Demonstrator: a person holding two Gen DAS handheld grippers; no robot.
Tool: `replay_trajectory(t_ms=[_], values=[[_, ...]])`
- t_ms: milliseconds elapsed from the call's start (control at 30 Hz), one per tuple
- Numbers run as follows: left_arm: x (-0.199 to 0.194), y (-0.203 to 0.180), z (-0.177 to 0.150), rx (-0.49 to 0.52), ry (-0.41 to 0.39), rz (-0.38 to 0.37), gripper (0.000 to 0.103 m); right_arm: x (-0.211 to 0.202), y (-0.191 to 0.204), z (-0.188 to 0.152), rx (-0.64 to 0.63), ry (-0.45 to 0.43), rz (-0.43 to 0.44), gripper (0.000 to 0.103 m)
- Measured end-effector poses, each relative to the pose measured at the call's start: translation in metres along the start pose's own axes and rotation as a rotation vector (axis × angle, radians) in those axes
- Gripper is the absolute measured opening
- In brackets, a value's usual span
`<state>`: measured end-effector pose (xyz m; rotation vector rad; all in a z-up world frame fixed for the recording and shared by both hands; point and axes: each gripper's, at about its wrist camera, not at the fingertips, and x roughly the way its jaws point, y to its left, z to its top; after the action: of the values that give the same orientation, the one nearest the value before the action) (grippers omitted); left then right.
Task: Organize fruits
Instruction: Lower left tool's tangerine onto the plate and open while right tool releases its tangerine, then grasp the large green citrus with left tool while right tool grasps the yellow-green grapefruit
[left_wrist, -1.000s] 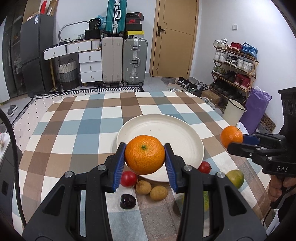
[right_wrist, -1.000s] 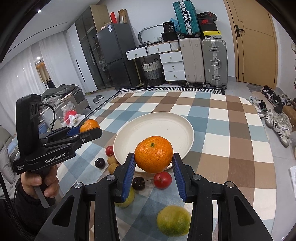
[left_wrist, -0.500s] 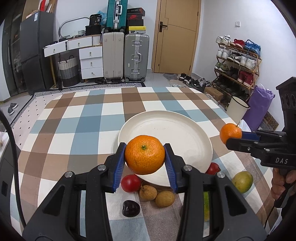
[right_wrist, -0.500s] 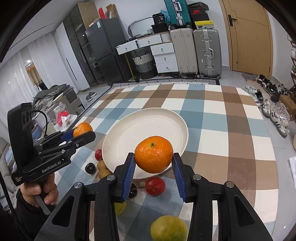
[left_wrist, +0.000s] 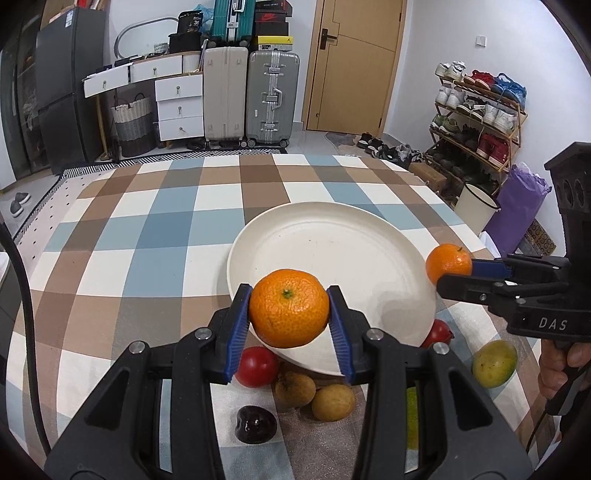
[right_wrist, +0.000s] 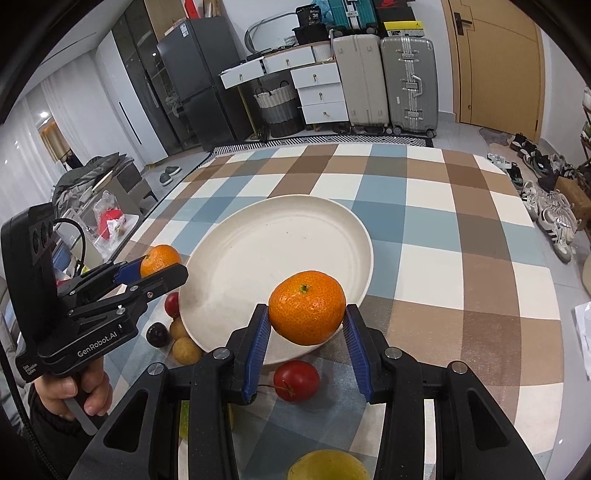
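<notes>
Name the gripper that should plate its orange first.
Right, narrowly: seen from the left wrist, the right gripper holds the right orange over the plate rim; the left gripper holds the left orange just outside it.

A cream round plate sits on the blue, brown and white checked tabletop; two orange mandarins, one at 6 o'clock, one at 3, sit between blue-padded black tongs.

Your plate sits mid-table on the cloth; loose fruit crowds its near edge, suitcases and door stand behind.
</notes>
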<state>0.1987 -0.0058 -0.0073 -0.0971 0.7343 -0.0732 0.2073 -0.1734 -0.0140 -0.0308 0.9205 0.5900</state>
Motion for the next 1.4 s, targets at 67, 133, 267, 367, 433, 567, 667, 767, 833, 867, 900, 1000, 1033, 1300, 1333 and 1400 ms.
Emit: replay_trajectory(t_ms=[67,133,267,367,433,567,667,767,833,867,900,1000,1033,1300,1333,1400], values=[[0.003,-0.002,-0.003,0.01,0.006,0.004,0.038,0.005,0.001,0.001,-0.003,0.015,-0.006,0.041],[0.007,-0.003,-0.003,0.018,0.011,0.006,0.038,0.01,0.002,0.002,-0.003,0.031,-0.005,0.041],[0.011,-0.004,-0.006,0.02,0.02,-0.002,0.038,0.018,0.001,0.003,0.001,0.043,-0.004,0.041],[0.011,-0.004,-0.01,0.017,0.028,-0.014,0.038,0.018,0.003,0.004,0.002,0.044,-0.001,0.043],[0.009,-0.006,-0.011,0.027,0.015,-0.014,0.038,0.014,0.003,0.005,0.001,0.029,-0.004,0.047],[0.007,-0.008,-0.014,0.034,0.019,-0.023,0.046,-0.001,0.002,0.003,0.003,0.002,-0.004,0.05],[0.0,-0.006,-0.017,0.033,0.013,-0.01,0.064,-0.014,0.001,-0.002,0.004,-0.017,-0.005,0.06],[-0.011,-0.004,-0.023,0.023,0.003,0.002,0.08,-0.027,0.0,-0.008,-0.001,-0.045,0.004,0.075],[-0.021,-0.002,-0.028,0.011,-0.008,-0.001,0.082,-0.034,0.002,-0.013,-0.009,-0.056,0.003,0.085],[-0.026,-0.001,-0.03,0.003,-0.007,-0.005,0.083,-0.038,0.002,-0.015,-0.011,-0.06,0.007,0.087],[-0.03,0.0,-0.032,-0.005,-0.005,-0.007,0.085,-0.041,0.003,-0.017,-0.013,-0.061,0.011,0.09],[-0.043,0.002,-0.038,-0.022,-0.012,0.001,0.094,-0.049,0.006,-0.026,-0.027,-0.064,0.004,0.096],[-0.048,0.001,-0.04,-0.027,-0.013,0.005,0.097,-0.051,0.007,-0.029,-0.029,-0.065,-0.007,0.1],[-0.083,-0.015,-0.053,0.004,-0.052,0.002,0.102,-0.057,0.006,-0.054,-0.016,-0.066,-0.056,0.101],[-0.084,-0.018,-0.053,0.01,-0.052,0.002,0.102,-0.057,0.004,-0.056,-0.009,-0.069,-0.059,0.101],[-0.087,-0.024,-0.056,0.025,-0.05,0.001,0.102,-0.059,0.003,-0.06,-0.002,-0.072,-0.066,0.101]])
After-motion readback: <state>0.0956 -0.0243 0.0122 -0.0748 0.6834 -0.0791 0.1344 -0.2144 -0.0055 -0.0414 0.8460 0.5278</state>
